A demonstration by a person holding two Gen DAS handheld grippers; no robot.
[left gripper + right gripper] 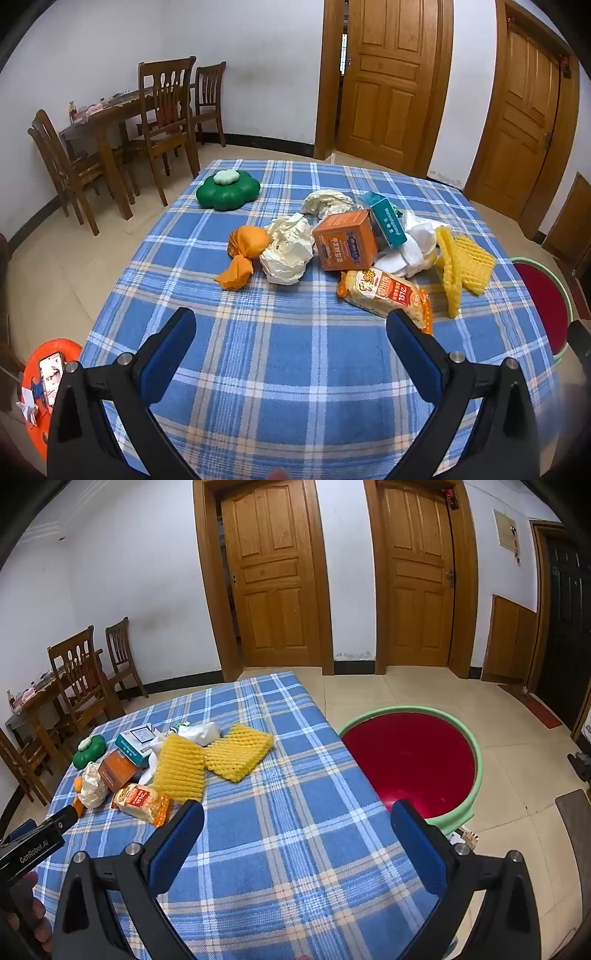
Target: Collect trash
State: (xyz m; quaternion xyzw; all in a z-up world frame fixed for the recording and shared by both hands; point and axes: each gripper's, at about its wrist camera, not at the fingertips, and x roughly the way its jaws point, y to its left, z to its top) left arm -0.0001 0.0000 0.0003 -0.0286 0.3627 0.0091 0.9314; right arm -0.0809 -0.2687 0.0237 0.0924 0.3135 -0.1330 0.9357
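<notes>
Trash lies in a pile on the blue plaid tablecloth [288, 354]: an orange wrapper [243, 254], crumpled white paper [288, 251], an orange box [345, 240], a teal box [386, 221], a snack bag [388, 295], white foam [413, 247] and yellow foam netting [461, 266]. My left gripper [291, 325] is open and empty, hovering short of the pile. My right gripper [295, 812] is open and empty over the table's right part; the netting [236, 757] and snack bag [142, 803] lie ahead to its left. A red basin with a green rim [410, 760] stands on the floor right of the table.
A green flower-shaped object [227, 190] sits at the table's far left. A wooden dining table with chairs [122, 129] stands by the left wall. An orange stool with a phone [48, 376] is at the lower left. Two wooden doors [280, 576] are behind.
</notes>
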